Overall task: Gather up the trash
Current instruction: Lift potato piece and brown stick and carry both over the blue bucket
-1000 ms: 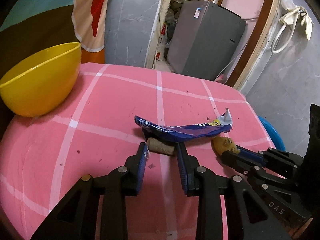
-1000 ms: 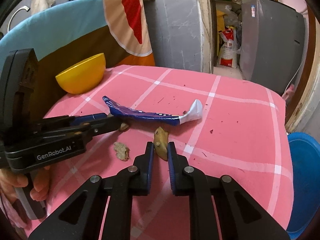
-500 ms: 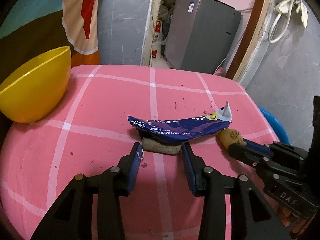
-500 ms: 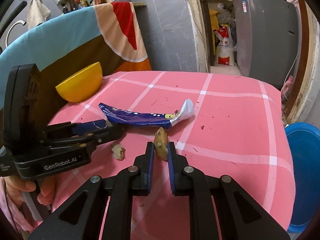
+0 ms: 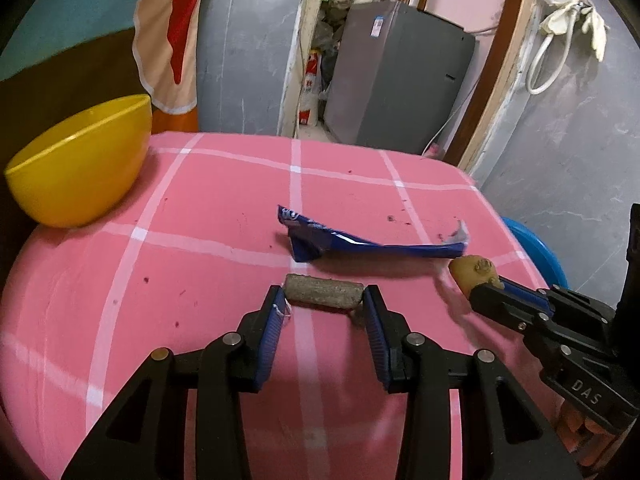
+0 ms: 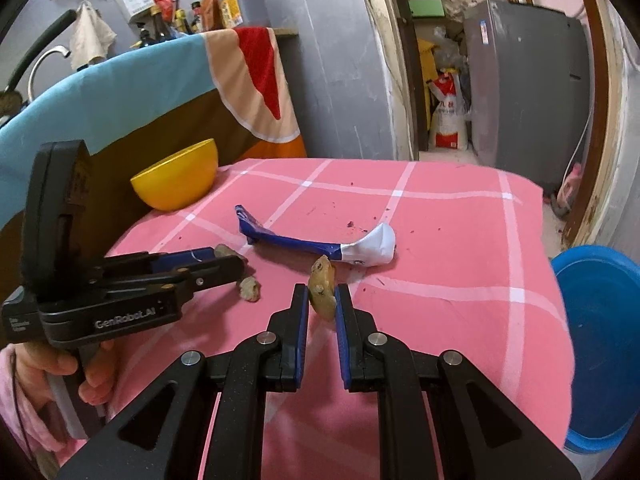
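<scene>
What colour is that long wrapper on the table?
The wrapper is dark blue with a white end, clearest in the right wrist view.

On my feeds I count 2 grippers, the left gripper [image 5: 323,304] and the right gripper [image 6: 322,300]. The pink table [image 6: 460,248] carries 1 blue wrapper [image 6: 304,242], 1 yellow bowl [image 6: 176,180] and 3 brownish food scraps [image 6: 322,290] [image 6: 249,288] [image 5: 324,292]. Beside the table I see 1 blue bin [image 6: 600,340].
</scene>
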Demonstrator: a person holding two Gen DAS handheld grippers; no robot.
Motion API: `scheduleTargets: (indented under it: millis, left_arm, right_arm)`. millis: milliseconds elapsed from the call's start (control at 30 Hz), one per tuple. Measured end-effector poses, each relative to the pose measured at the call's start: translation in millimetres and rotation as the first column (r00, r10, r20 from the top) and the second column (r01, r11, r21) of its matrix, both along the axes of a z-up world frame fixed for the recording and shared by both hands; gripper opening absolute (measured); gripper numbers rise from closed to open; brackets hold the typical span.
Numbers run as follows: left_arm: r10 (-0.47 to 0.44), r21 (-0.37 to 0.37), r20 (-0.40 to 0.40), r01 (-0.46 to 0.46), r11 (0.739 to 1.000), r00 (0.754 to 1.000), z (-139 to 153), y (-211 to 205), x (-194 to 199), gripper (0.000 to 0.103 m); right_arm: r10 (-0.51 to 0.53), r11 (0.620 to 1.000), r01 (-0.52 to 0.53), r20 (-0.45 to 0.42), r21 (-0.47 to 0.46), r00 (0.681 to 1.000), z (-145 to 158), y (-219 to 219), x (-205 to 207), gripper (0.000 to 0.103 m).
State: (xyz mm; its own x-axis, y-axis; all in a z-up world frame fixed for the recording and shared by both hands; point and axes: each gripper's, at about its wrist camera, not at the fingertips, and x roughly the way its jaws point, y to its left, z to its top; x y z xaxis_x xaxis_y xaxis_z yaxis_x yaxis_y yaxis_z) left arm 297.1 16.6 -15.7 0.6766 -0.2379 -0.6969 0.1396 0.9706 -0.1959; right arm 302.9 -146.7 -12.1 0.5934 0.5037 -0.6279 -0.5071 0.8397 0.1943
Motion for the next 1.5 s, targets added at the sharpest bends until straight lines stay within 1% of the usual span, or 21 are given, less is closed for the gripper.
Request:
scheduleTargets:
  millis: [200, 367, 467, 533, 667, 767, 867, 1000, 1067, 1200, 1267, 1367, 1500]
  left_arm:
    - [0.004, -0.030, 0.091, -0.001, 1.000, 0.996, 14.8, -7.1, -32.0, 0.035]
    - [0.014, -0.047, 0.206, -0.004, 0.999, 0.978, 32.4, -18.8, -56.0, 0.035]
    - [0.013, -0.043, 0.288, -0.001, 0.999, 0.958, 47.4, -30.1, -67.1, 0.035]
    - [0.012, -0.046, 0.344, 0.005, 0.999, 0.939, 58.6, -39.2, -73.4, 0.035]
    - [0.008, -0.062, 0.424, 0.020, 0.998, 0.906, 75.1, -53.8, -78.0, 0.035]
    - [-0.005, -0.064, 0.491, 0.041, 0.997, 0.871, 89.8, -69.1, -85.3, 0.035]
    - [-0.030, -0.046, 0.548, 0.066, 0.997, 0.836, 101.8, -87.6, -93.3, 0.035]
    - [-0.069, -0.020, 0.604, 0.101, 0.995, 0.794, 111.5, -116.5, -100.2, 0.035]
    - [-0.090, -0.013, 0.615, 0.125, 0.992, 0.783, 114.0, -132.0, -99.3, 0.035]
    - [-0.130, -0.013, 0.611, 0.175, 0.985, 0.781, 114.5, -158.4, -89.7, 0.035]
    - [-0.150, -0.014, 0.602, 0.198, 0.980, 0.785, 112.8, -171.9, -83.9, 0.035]
    - [-0.176, -0.019, 0.576, 0.228, 0.973, 0.798, 107.4, -192.6, -73.4, 0.035]
    - [-0.202, -0.033, 0.522, 0.256, 0.966, 0.829, 96.4, -213.2, -54.5, 0.035]
  right_arm:
    - [0.003, 1.000, -0.002, 0.091, -0.011, 0.996, 9.0, -3.4, -29.3, 0.011]
    - [-0.017, 1.000, 0.013, 0.187, 0.021, 0.982, 25.2, -17.8, -49.7, 0.011]
    - [-0.047, 0.998, 0.034, 0.255, 0.055, 0.966, 40.4, -31.0, -60.9, 0.011]
    - [-0.071, 0.996, 0.051, 0.298, 0.074, 0.952, 50.6, -40.7, -66.5, 0.011]
    - [-0.127, 0.989, 0.088, 0.384, 0.117, 0.915, 69.8, -63.0, -78.1, 0.011]
    - [-0.175, 0.981, 0.120, 0.443, 0.149, 0.879, 83.0, -82.0, -86.8, 0.011]
    - [-0.216, 0.974, 0.153, 0.482, 0.168, 0.849, 92.6, -100.2, -91.6, 0.011]
    - [-0.273, 0.961, 0.204, 0.521, 0.187, 0.809, 100.1, -124.9, -98.0, 0.011]
    - [-0.301, 0.953, 0.233, 0.535, 0.192, 0.789, 101.9, -137.6, -99.9, 0.011]
    - [-0.343, 0.939, 0.281, 0.541, 0.197, 0.768, 103.0, -160.9, -97.6, 0.011]
    - [-0.360, 0.933, 0.302, 0.542, 0.196, 0.760, 101.5, -172.2, -98.0, 0.011]
    - [-0.386, 0.922, 0.340, 0.529, 0.186, 0.756, 97.1, -188.4, -93.4, 0.011]
    - [-0.416, 0.908, 0.383, 0.496, 0.172, 0.762, 85.6, -205.3, -86.8, 0.011]
